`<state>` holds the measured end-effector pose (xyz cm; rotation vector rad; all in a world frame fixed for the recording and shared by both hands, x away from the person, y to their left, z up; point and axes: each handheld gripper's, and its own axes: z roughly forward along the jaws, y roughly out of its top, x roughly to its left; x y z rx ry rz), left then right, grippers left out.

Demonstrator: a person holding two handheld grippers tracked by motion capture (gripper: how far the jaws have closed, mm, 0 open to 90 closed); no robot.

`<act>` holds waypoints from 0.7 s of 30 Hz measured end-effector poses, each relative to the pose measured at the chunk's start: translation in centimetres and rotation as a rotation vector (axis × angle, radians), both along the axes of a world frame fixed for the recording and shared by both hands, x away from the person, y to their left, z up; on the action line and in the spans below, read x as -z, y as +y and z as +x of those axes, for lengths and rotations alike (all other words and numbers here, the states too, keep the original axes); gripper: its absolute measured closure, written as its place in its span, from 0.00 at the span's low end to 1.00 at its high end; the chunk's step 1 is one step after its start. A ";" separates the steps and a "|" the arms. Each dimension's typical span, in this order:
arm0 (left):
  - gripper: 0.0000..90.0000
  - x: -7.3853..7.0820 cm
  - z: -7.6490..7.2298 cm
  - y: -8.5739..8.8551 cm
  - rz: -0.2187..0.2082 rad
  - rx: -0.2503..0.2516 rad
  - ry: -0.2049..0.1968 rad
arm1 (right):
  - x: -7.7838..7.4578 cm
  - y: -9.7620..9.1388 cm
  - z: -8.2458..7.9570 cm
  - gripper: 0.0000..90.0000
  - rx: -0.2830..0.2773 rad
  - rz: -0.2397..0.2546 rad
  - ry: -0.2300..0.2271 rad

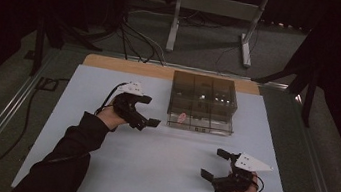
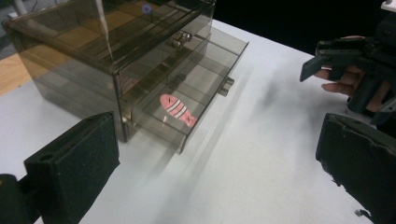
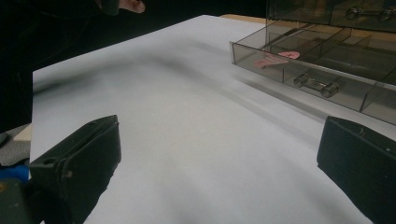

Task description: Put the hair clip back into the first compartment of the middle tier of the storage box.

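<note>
No legible text, label, brand, number or sign was present on any surface in the views.

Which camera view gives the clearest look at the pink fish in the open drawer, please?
The left gripper view: the pink fish lies close and whole, stripes visible. The right gripper view shows it low and partly behind the drawer wall; the high view, a small pink speck.

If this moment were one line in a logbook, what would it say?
left gripper: open, empty | right gripper: open, empty | smoky clear plastic drawer box: bottom drawer pulled out | pink striped fish-shaped piece: lying in that drawer
</note>
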<state>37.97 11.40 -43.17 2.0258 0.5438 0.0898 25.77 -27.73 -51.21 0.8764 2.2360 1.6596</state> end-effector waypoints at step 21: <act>0.01 2.1 -3.1 5.8 -0.021 -0.105 -0.010 | 0.1 0.2 0.1 0.00 -0.004 -0.009 0.007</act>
